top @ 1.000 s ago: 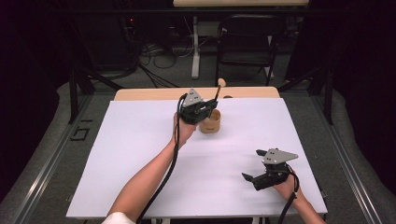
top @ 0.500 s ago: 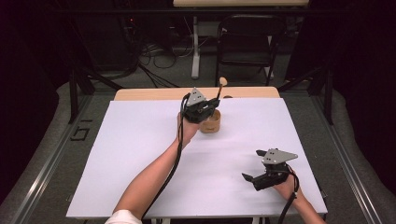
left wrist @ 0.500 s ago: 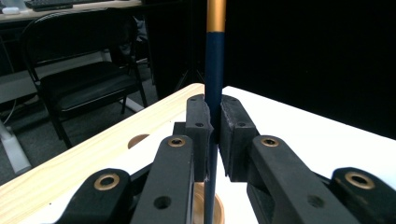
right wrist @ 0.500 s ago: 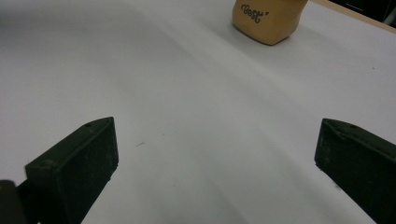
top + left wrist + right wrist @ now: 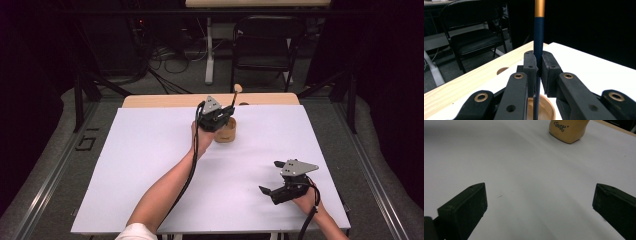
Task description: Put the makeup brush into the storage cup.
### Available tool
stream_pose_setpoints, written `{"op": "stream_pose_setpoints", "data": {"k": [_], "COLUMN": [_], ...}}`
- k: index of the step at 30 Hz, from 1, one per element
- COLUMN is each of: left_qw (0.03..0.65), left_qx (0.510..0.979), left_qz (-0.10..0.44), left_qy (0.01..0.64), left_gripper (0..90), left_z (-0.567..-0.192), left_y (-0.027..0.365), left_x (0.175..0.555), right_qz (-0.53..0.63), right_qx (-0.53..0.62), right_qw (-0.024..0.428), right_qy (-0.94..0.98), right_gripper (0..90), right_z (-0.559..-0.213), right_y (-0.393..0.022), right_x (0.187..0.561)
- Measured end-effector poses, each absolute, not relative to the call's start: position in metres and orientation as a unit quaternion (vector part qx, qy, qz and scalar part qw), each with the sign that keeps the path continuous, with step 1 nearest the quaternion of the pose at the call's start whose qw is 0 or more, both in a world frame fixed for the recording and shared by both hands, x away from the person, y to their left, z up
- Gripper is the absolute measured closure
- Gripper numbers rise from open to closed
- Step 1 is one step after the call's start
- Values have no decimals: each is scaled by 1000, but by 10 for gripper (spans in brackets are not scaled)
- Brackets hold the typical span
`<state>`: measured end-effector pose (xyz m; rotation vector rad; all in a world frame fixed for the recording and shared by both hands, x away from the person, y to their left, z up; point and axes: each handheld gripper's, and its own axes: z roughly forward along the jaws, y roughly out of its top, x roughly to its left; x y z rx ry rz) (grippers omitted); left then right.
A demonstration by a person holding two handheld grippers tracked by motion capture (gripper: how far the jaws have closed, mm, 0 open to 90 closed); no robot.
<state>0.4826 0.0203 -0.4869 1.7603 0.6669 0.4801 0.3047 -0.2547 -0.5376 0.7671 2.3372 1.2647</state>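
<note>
Little has moved since the earlier frames: left gripper [image 5: 226, 111] holds the same spot over the cup [image 5: 226, 131] at the far middle of the bench [image 5: 125, 165]; right gripper [image 5: 266, 192] stays parked near the front right corner.

Left fingers [image 5: 532, 65]: clamped on a thin stick [image 5: 539, 40], dark blue shaft with a gold band higher up. High view shows a pale rounded tip at its top; possibly a brush or spoon handle, cannot tell which. Stick stands close to upright, lower end running down into the tan cup directly below the fingers. Whether the end touches the cup floor is hidden.

Right fingers [image 5: 466, 207]: wide apart, nothing between them, bare white bench beneath. Tan cup [image 5: 568, 130], with lettering on its wall, lies well ahead of them.

Handling, judged:
- Stick looks light, stiff and smooth; a lacquered shaft may slip or pivot in a narrow pinch. Present hold on the blue section below the gold band seems sound, near enough the middle to limit swing.
- Cup looks light and may tip or slide if the stick levers against its rim. Best taken across the outer wall, low down, by the free right gripper if steadying is needed.
</note>
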Motion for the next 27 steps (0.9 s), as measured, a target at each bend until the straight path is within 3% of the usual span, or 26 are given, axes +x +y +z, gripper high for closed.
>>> {"op": "stream_pose_setpoints", "data": {"k": [20, 21, 24, 25, 26, 27], "left_qw": [549, 546, 540, 535, 535, 535], "left_qx": [756, 755, 759, 759, 756, 756], "left_qz": [206, 207, 201, 206, 213, 213], "left_qy": [292, 299, 304, 308, 311, 311], "left_gripper": [817, 743, 408, 408, 296, 245], "left_z": [-495, -495, -495, -494, -491, -491], "left_y": [16, 16, 17, 17, 19, 19], "left_x": [487, 487, 487, 485, 484, 484], "right_qz": [458, 458, 457, 457, 457, 457], "right_qx": [270, 270, 270, 270, 270, 270], "right_qw": [187, 188, 187, 187, 188, 188], "right_qy": [826, 826, 827, 827, 826, 826], "right_gripper": [0, 0, 0, 0, 0, 0], "right_z": [-537, -537, -536, -536, -536, -536], "right_y": [-256, -256, -257, -257, -257, -257], "right_x": [304, 304, 304, 304, 304, 304]}}
